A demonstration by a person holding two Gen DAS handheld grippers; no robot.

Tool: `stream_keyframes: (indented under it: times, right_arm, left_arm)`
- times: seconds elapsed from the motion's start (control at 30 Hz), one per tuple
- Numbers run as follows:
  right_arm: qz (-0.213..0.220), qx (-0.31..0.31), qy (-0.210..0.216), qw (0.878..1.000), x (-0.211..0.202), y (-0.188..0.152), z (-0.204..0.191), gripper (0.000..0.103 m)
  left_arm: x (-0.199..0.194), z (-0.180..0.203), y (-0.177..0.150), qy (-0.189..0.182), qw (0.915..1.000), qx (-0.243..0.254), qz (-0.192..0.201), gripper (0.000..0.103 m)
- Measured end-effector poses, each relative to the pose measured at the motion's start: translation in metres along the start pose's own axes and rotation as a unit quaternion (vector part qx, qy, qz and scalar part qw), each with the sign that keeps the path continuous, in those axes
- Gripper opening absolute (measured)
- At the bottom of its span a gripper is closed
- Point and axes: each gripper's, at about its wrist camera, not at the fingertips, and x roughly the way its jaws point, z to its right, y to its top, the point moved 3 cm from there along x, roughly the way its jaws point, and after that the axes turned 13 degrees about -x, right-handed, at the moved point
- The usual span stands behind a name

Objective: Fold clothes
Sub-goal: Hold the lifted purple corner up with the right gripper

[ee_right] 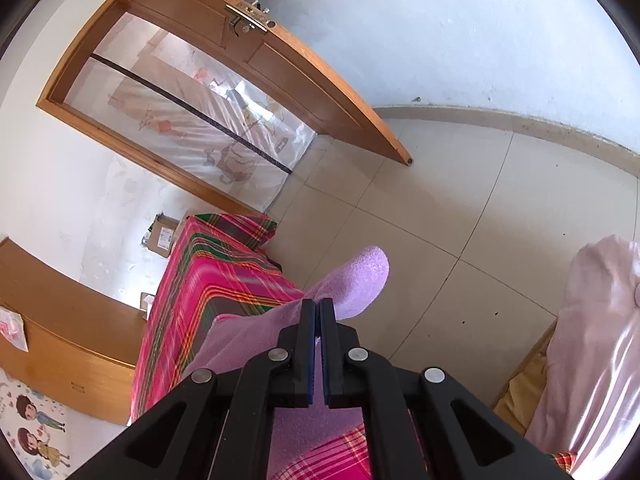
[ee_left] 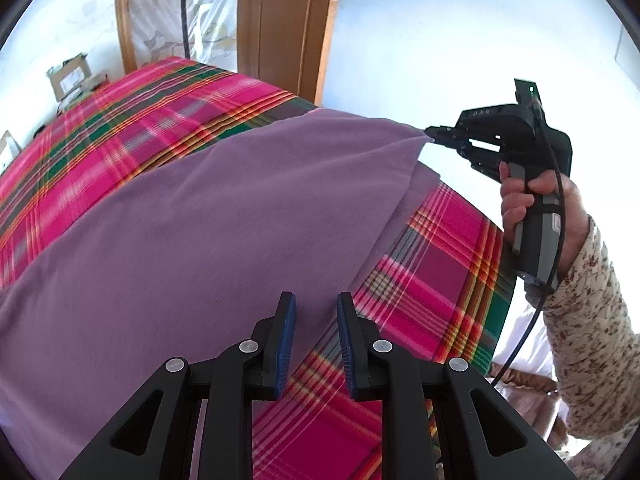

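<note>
A purple garment lies spread over a table with a pink plaid cloth. In the left wrist view my left gripper hovers over the garment's near edge, blue pads apart, with nothing pinched between them. At the far right a hand holds my right gripper, shut on a corner of the garment and lifting it off the table. In the right wrist view the right gripper has its jaws pressed together on the purple garment, whose corner sticks out beyond the fingertips.
A wooden door stands open beside a doorway with a plastic curtain. Tiled floor lies past the table's end. A cardboard box sits by the wall, a pale pink fabric pile at the right.
</note>
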Motion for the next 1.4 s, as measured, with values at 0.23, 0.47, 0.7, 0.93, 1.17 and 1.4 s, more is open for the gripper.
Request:
stream_keyframes:
  times: [0.23,0.47,0.7,0.93,1.17,1.4]
  right_arm:
    - [0.022,-0.030,-0.004,0.999,-0.010,0.008,-0.014,0.002]
    - [0.012,-0.028,-0.007,1.000,-0.008,0.004,-0.010,0.002]
    - [0.014,-0.032,-0.012,0.999,-0.010,0.004,-0.013,0.002]
    - [0.007,-0.031,-0.013,0.999,-0.008,0.002,-0.014,0.002]
    - [-0.002,-0.031,-0.018,0.999,-0.005,-0.003,-0.012,0.002]
    - [0.004,-0.036,-0.017,0.999,-0.011,0.000,-0.014,0.002]
  left_arm:
    - [0.007,0.006,0.002,0.002,0.9999,0.007,-0.008,0.022]
    - [0.013,0.009,0.006,0.016,0.9998,0.010,-0.006,0.022]
    - [0.024,0.022,0.010,0.023,0.9990,0.037,-0.008,0.022]
    - [0.030,0.019,0.020,0.018,0.9996,0.022,-0.008,0.022]
    - [0.031,0.028,0.018,0.027,0.9985,0.048,-0.003,0.034]
    - [0.032,0.031,0.019,0.027,0.9981,0.055,0.002,0.015]
